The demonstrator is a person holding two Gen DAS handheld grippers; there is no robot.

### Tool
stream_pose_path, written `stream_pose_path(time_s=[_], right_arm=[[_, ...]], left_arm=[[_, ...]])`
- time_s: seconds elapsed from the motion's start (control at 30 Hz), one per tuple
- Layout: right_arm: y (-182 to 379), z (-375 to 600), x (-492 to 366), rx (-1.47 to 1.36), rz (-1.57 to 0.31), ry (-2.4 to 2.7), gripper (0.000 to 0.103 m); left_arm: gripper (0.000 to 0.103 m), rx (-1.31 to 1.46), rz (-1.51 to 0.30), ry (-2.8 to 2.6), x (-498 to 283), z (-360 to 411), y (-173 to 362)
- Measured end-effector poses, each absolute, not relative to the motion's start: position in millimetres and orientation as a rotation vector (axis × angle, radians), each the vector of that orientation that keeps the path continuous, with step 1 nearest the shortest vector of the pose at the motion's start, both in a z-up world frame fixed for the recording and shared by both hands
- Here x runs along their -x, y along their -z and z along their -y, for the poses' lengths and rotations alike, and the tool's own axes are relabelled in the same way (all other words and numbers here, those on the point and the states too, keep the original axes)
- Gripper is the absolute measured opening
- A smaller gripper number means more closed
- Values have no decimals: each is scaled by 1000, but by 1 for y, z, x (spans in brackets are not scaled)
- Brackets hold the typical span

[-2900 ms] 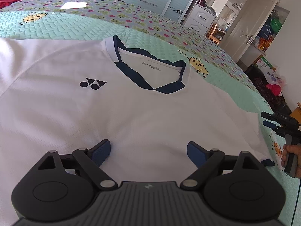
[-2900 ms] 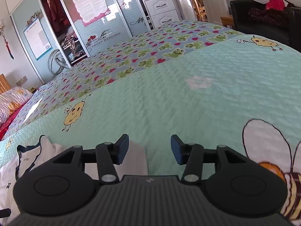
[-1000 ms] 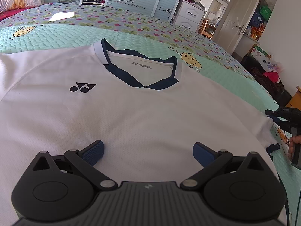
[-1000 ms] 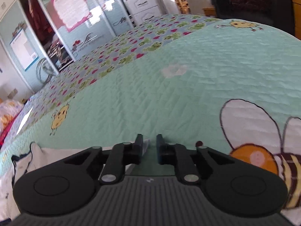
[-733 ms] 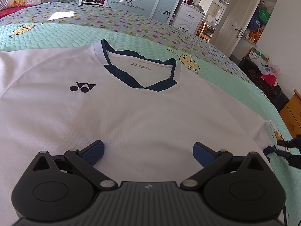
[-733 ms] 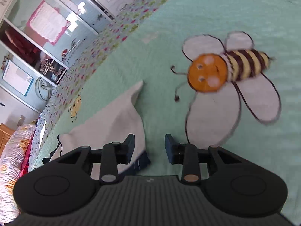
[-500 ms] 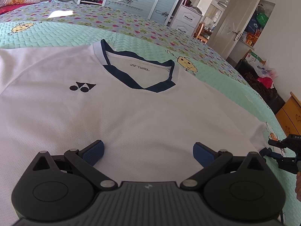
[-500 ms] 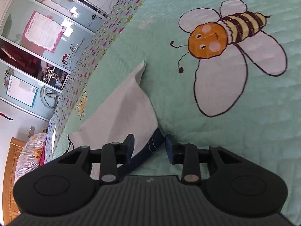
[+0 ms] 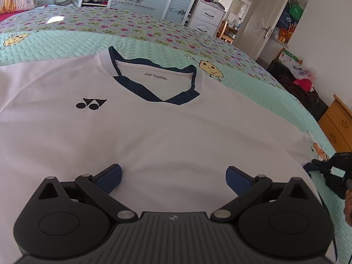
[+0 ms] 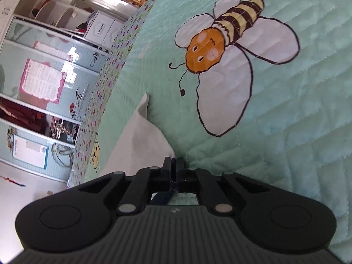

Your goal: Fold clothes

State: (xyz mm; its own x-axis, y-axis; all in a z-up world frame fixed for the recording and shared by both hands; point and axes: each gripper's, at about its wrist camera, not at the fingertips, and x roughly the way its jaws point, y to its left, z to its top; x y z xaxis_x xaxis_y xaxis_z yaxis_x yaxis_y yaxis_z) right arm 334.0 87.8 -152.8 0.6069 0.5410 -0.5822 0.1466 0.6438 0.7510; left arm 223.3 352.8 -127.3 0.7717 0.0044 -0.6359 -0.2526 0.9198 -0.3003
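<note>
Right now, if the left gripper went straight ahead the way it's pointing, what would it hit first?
Probably the white shirt. The left gripper angles down over its chest, fingers spread wide with nothing between them, so the fabric below the navy collar comes first.

The shirt is white with a navy collar and a small black logo on the left chest. The quilt is mint green, with a yellow-and-black striped bee with white wings near and a band of red hearts far.
</note>
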Motion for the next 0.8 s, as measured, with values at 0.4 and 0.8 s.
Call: stream_pose_path(time_s=[0.4, 0.8], right_arm=[[140, -159, -354, -695, -996, -595, 43], [134, -160, -357, -741, -937, -575, 42]], left_arm=[[100, 474, -673, -150, -208, -367, 112], [100, 591, -593, -304, -144, -432, 98]])
